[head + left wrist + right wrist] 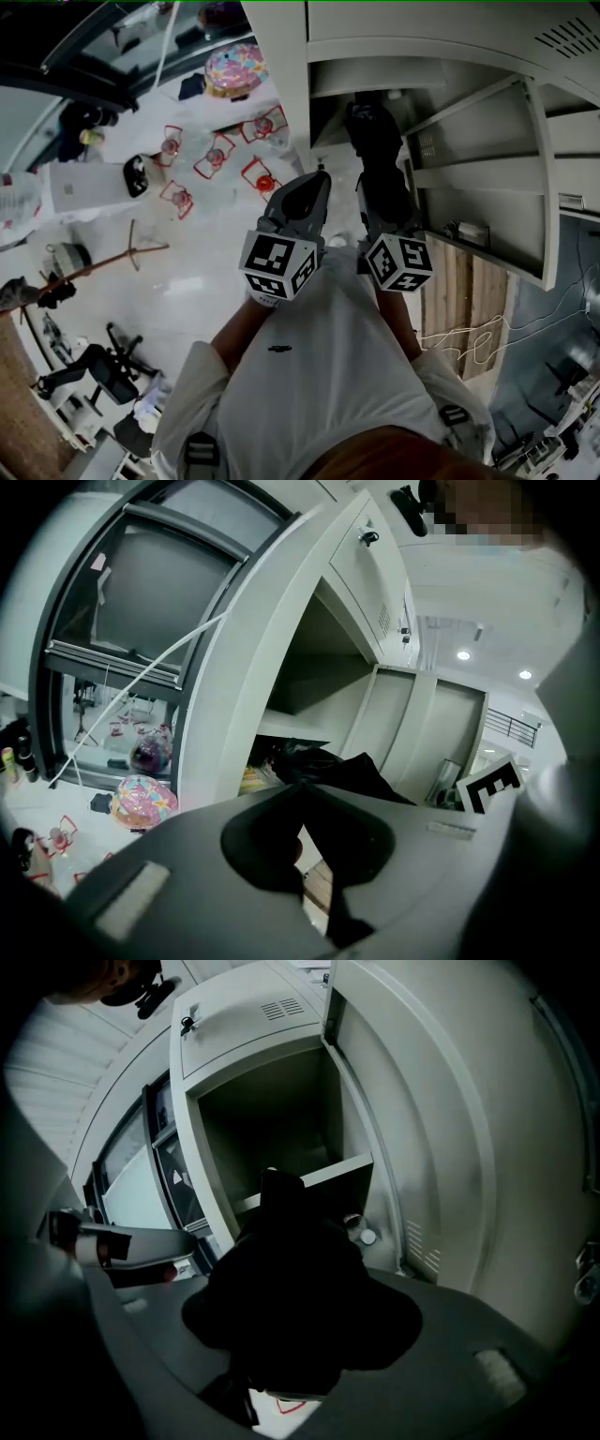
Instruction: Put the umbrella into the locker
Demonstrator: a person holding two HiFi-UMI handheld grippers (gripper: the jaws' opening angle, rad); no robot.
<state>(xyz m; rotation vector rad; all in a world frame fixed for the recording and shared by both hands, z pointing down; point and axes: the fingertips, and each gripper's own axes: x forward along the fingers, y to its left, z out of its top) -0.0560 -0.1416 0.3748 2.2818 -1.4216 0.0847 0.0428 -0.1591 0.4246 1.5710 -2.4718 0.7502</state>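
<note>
A black folded umbrella [373, 150] sticks forward out of my right gripper [382, 195], which is shut on it. In the right gripper view the umbrella [291, 1279] fills the space between the jaws, and its tip points at the open grey locker compartment [272, 1119], just in front of the shelf edge. My left gripper [309, 186] hovers just left of the umbrella with its jaws together and nothing in them. The left gripper view shows the umbrella's black fabric [349, 769] at the locker's mouth.
The locker door [427, 1138] stands open on the right. A small bottle [365, 1235] sits low inside the locker. Left of the lockers lie a pink flowered round thing [236, 67], several red wire stands [216, 155] and a long stick [94, 264].
</note>
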